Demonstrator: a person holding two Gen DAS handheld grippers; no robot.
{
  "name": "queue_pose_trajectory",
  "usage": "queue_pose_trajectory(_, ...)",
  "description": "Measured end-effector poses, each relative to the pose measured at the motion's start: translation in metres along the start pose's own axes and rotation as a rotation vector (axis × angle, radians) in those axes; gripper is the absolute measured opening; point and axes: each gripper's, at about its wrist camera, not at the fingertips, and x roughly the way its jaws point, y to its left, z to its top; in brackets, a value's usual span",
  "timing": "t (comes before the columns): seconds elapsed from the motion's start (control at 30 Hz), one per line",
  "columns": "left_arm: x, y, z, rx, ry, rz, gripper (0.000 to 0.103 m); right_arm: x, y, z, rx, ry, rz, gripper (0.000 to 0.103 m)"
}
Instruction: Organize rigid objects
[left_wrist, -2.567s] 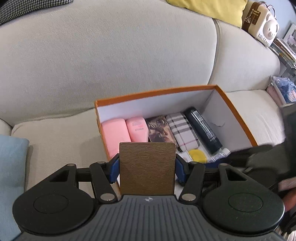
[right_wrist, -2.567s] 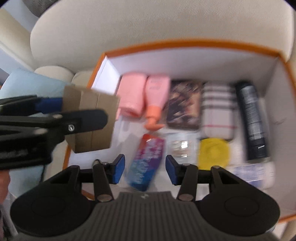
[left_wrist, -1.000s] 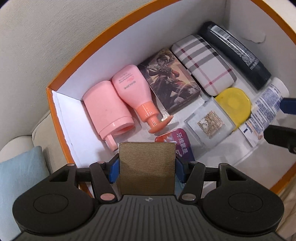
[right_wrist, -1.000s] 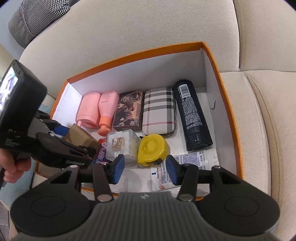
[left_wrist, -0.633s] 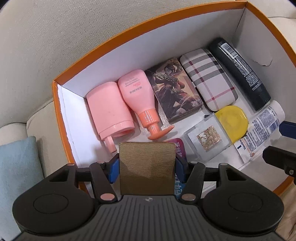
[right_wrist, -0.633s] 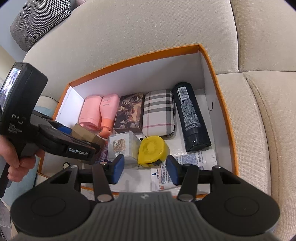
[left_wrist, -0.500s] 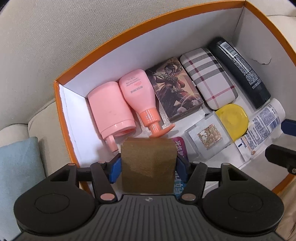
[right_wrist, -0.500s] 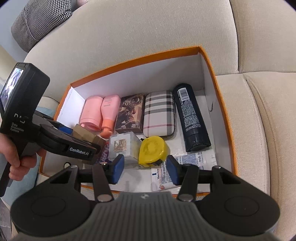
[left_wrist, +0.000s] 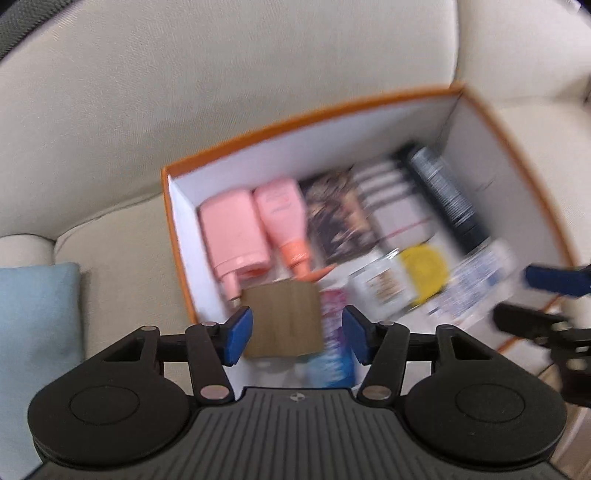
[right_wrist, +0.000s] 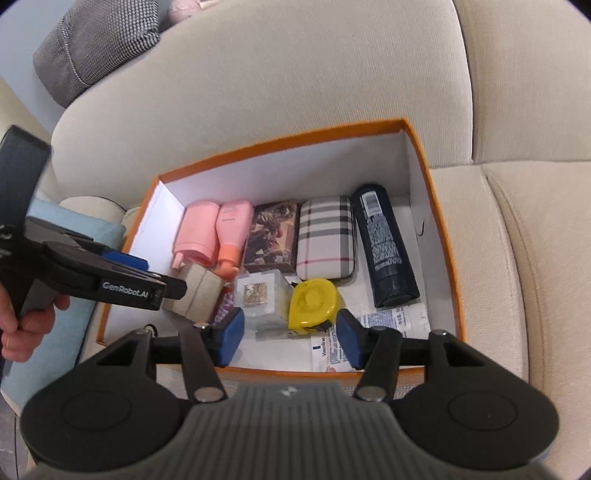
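An orange box (right_wrist: 436, 206) with white inner walls sits on a beige sofa and holds several items. A brown block (left_wrist: 282, 323) lies in the box's front left corner, in front of the pink bottles; it also shows in the right wrist view (right_wrist: 194, 291). My left gripper (left_wrist: 297, 334) is open above the block and does not touch it. My right gripper (right_wrist: 290, 338) is open and empty above the box's front edge.
The box holds two pink bottles (right_wrist: 214, 232), a picture box (right_wrist: 271, 234), a plaid case (right_wrist: 327, 236), a black bottle (right_wrist: 384, 247), a yellow disc (right_wrist: 314, 301), a clear cube (right_wrist: 260, 295) and a white tube (right_wrist: 369, 325). A blue cushion (left_wrist: 35, 325) lies left.
My left gripper has opened and let go of the brown block, which now lies in the box's front left corner. The left gripper has pulled back and up. The right gripper barely moved.
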Motion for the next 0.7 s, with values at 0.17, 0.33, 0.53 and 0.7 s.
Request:
queue_pose_trajectory(0.17,-0.039,-0.009,-0.022,-0.033,-0.223,-0.069,0.066,-0.017,0.012,-0.002,-0.030,-0.025,-0.012,0.057)
queue_pose_trajectory(0.33,-0.079,-0.017,-0.047,-0.048,-0.431,-0.098,0.066,-0.043,0.029,-0.004,-0.067,-0.080,-0.013,0.062)
queue_pose_trajectory(0.53,-0.122,-0.021,-0.072,-0.080,-0.628,-0.073,0.067,-0.074,0.045,-0.010,-0.110,-0.161,-0.025,0.069)
queue_pose_trajectory(0.7,-0.147,-0.022,-0.093,-0.127,-0.781,-0.007,0.074,-0.100,0.058,-0.019,-0.158,-0.257,-0.031,0.077)
